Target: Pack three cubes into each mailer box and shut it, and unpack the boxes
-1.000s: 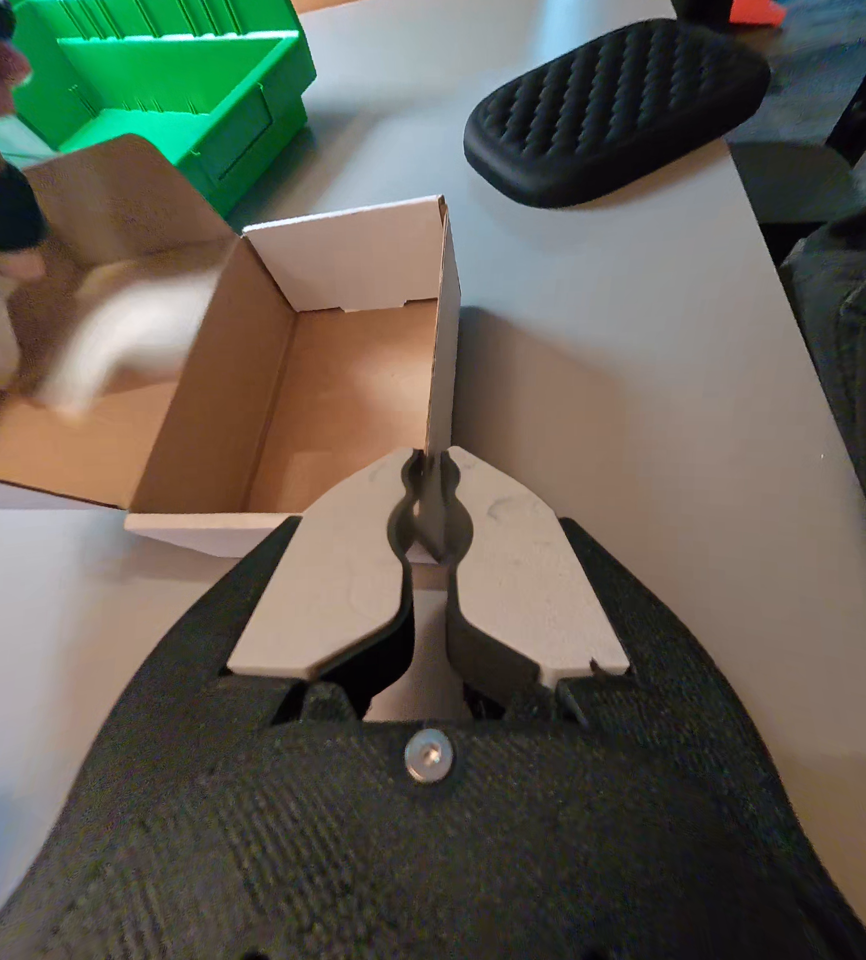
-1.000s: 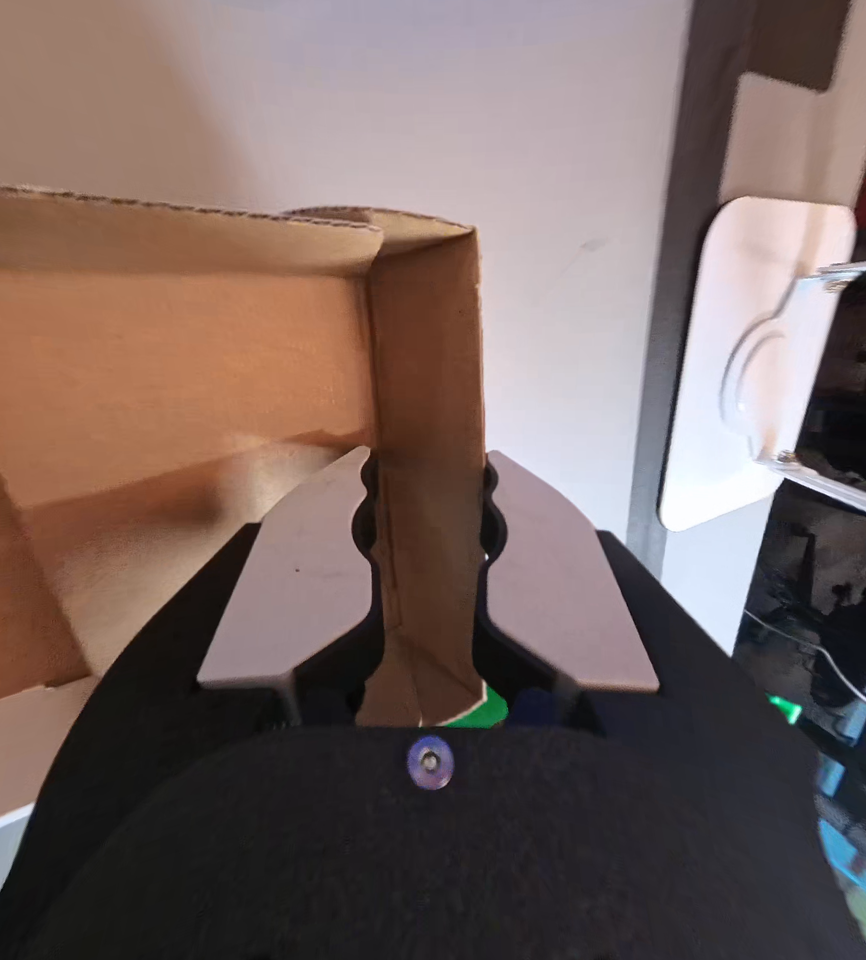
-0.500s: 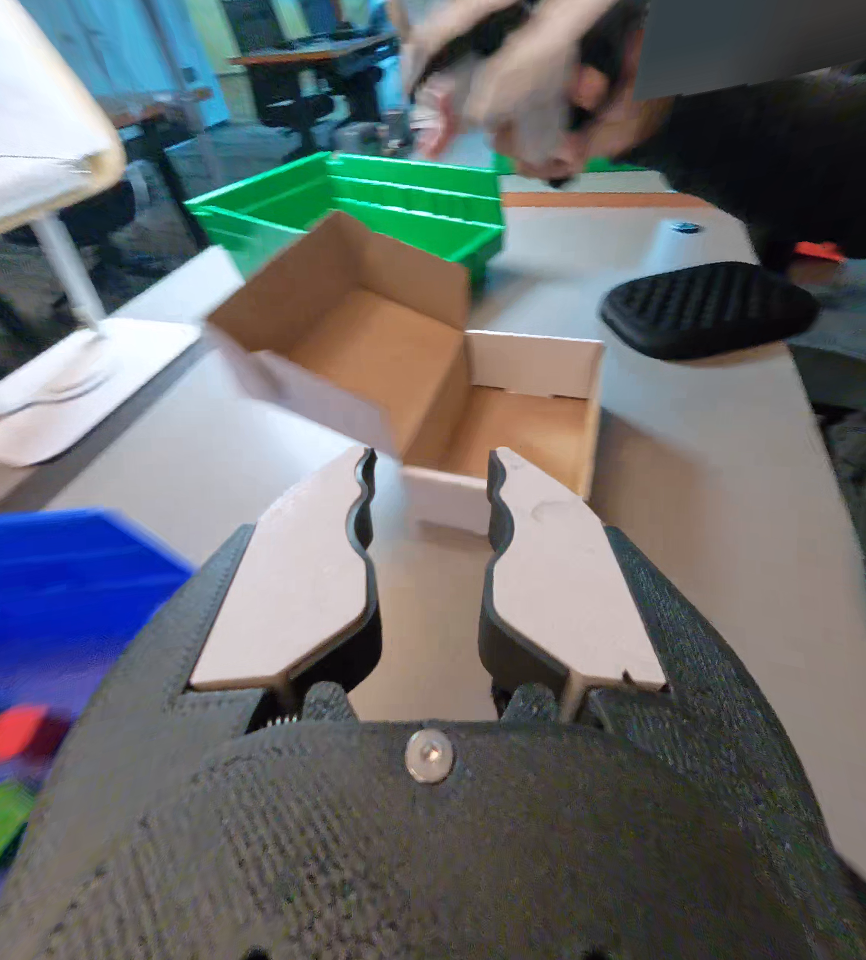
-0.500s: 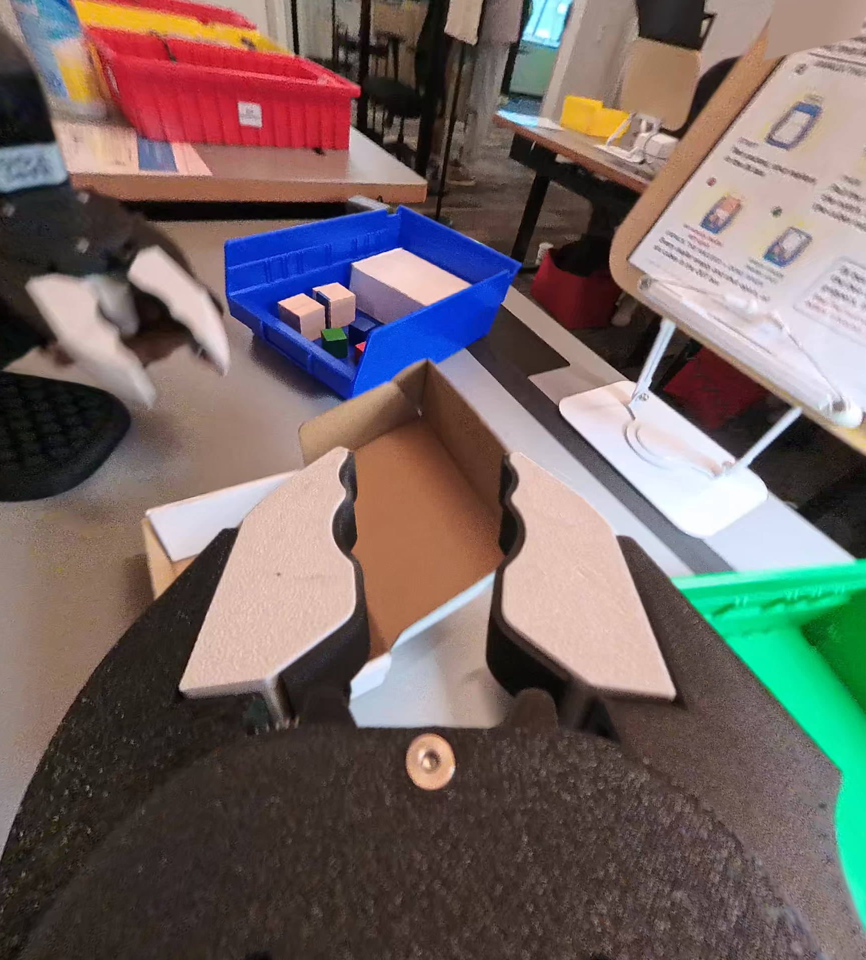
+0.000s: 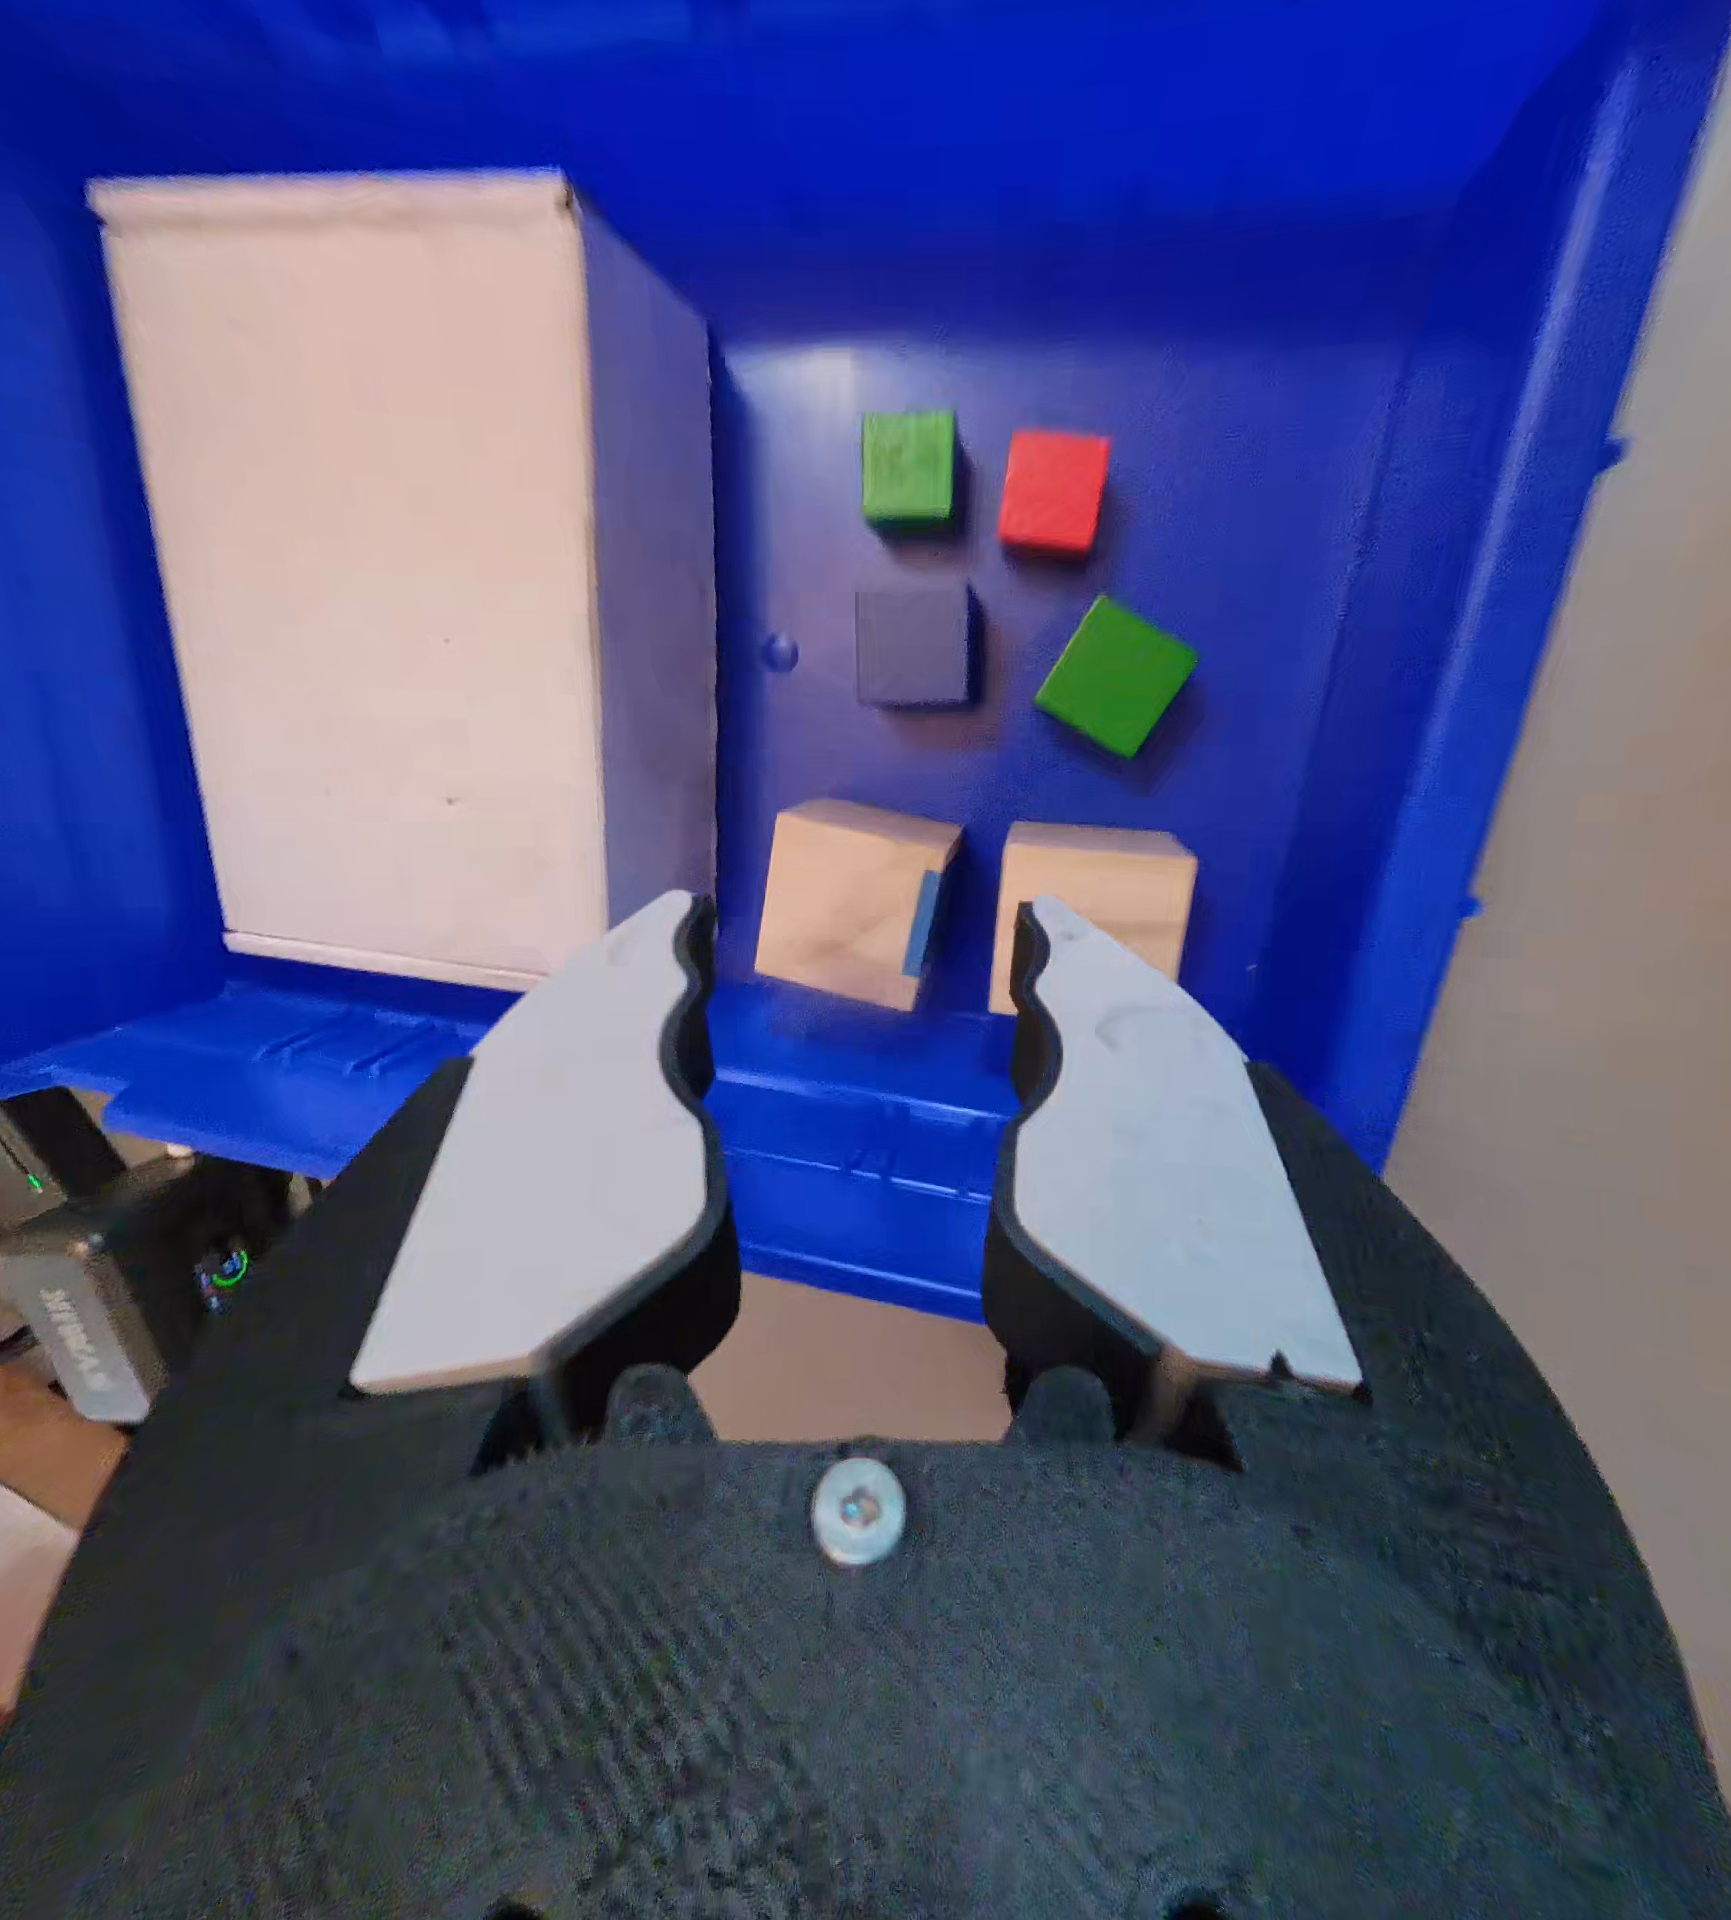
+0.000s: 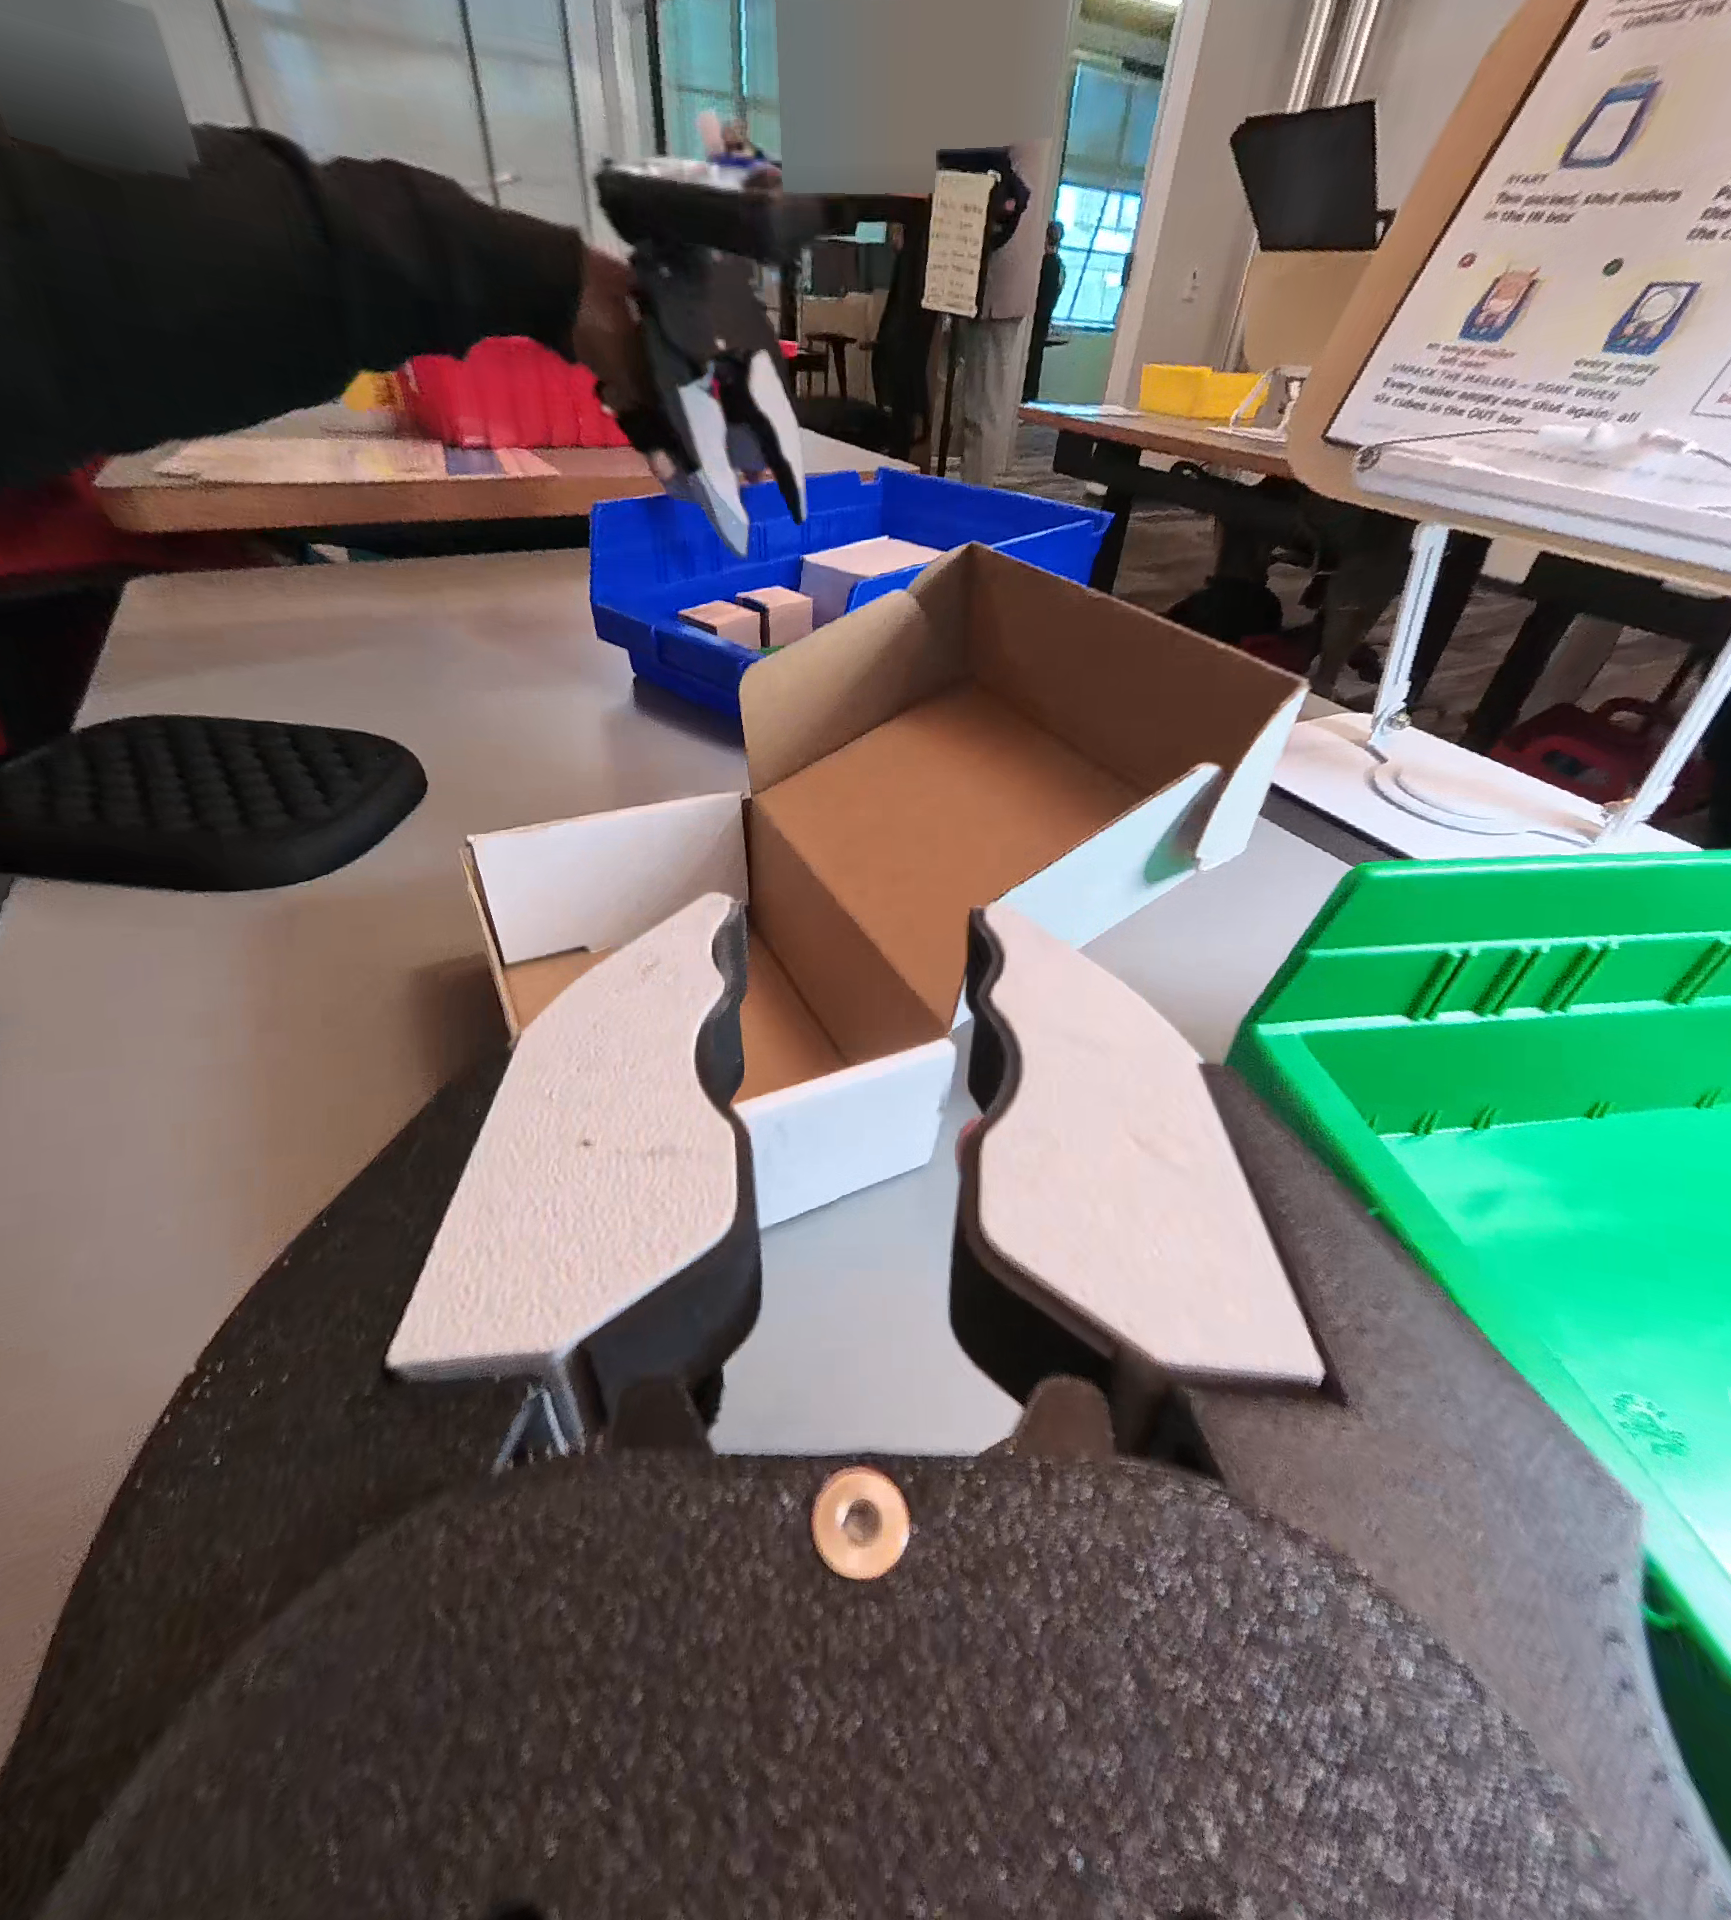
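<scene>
My left gripper (image 5: 859, 925) is open and empty, looking down into the blue bin (image 5: 1526, 582). The bin holds a shut white mailer box (image 5: 362, 561) on its left, and two wooden cubes (image 5: 845, 902), two green cubes (image 5: 908, 465), a red cube (image 5: 1053, 488) and a dark cube (image 5: 913, 644). In the right wrist view the left gripper (image 6: 752, 488) hangs above the blue bin (image 6: 986, 520). My right gripper (image 6: 853, 930) is open and empty just in front of an open, empty mailer box (image 6: 944, 831) on the grey table.
A green bin (image 6: 1609, 1091) stands at the right, close to my right gripper. A black padded rest (image 6: 175, 795) lies at the left. A sheet on a white stand (image 6: 1463, 790) is behind the open box. A person's dark sleeve (image 6: 217, 281) reaches across. One gripper's finger ends stand about 50 cm off the other's. Left tips and right tips are each some 35 cm from the black padded rest (image 6: 175, 795).
My left gripper let go of the open box's wall and swung over to the blue bin. My right gripper released the box flap and drew back; the box now rests open on the table.
</scene>
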`<state>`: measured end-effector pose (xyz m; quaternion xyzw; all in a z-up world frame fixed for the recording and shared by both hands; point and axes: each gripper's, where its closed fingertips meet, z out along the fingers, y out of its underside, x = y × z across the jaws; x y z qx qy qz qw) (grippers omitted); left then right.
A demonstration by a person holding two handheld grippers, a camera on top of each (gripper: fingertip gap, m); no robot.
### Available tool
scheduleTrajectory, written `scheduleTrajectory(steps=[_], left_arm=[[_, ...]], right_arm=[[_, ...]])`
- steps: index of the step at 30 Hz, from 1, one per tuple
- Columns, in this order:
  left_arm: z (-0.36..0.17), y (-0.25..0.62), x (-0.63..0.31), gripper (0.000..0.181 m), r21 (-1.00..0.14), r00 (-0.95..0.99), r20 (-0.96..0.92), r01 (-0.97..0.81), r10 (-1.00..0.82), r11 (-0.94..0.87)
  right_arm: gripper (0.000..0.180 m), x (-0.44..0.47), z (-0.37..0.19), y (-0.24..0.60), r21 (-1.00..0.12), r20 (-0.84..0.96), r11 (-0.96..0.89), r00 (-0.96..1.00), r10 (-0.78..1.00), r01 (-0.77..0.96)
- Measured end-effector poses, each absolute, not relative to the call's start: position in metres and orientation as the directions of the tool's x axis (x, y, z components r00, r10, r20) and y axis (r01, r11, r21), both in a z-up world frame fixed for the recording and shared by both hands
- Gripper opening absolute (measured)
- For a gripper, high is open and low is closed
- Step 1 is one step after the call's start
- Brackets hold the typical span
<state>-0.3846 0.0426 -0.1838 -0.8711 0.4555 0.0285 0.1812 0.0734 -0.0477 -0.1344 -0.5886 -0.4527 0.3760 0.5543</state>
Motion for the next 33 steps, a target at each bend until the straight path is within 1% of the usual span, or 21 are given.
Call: scheduleTrajectory(steps=[1, 4, 9, 15, 18, 21, 25, 29, 33], left_arm=[[-0.192, 0.044, -0.389, 0.057, -0.238, 0.576, -0.208, -0.814, -0.791, -0.530], [-0.210, 0.047, -0.395, 0.058, -0.113, 0.550, -0.182, -0.835, -0.815, -0.539], [-0.223, 0.052, -0.397, 0.053, -0.003, 0.520, -0.161, -0.850, -0.839, -0.527], [-0.238, 0.051, -0.400, 0.043, 0.064, 0.520, -0.128, -0.845, -0.845, -0.530], [-0.236, 0.055, -0.401, 0.043, 0.067, 0.518, -0.156, -0.844, -0.841, -0.532], [-0.218, 0.056, -0.397, 0.043, 0.072, 0.517, -0.193, -0.840, -0.834, -0.537], [-0.175, 0.044, -0.364, 0.043, 0.070, 0.469, -0.211, -0.868, -0.858, -0.492], [-0.131, 0.024, -0.305, 0.043, 0.068, 0.387, -0.224, -0.910, -0.895, -0.410], [-0.107, -0.007, -0.230, 0.043, 0.065, 0.311, -0.190, -0.942, -0.931, -0.328]], right_arm=[[0.037, 0.073, -0.136, -0.049, -0.994, 0.049, 0.016, 0.296, 0.954, 0.113], [0.033, 0.075, -0.143, -0.049, -0.993, 0.034, -0.001, 0.287, 0.957, 0.121], [0.031, 0.077, -0.147, -0.049, -0.991, 0.031, -0.007, 0.285, 0.958, 0.130], [0.029, 0.077, -0.148, -0.051, -0.990, 0.038, -0.001, 0.278, 0.960, 0.138], [0.029, 0.078, -0.148, -0.052, -0.989, 0.048, 0.006, 0.281, 0.958, 0.149], [0.030, 0.078, -0.153, -0.053, -0.983, 0.065, 0.012, 0.283, 0.957, 0.184], [0.031, 0.074, -0.157, -0.057, -0.976, 0.078, 0.019, 0.270, 0.960, 0.216], [0.031, 0.070, -0.160, -0.061, -0.972, 0.087, 0.026, 0.252, 0.964, 0.234], [0.031, 0.069, -0.162, -0.062, -0.971, 0.079, 0.017, 0.250, 0.965, 0.240]])
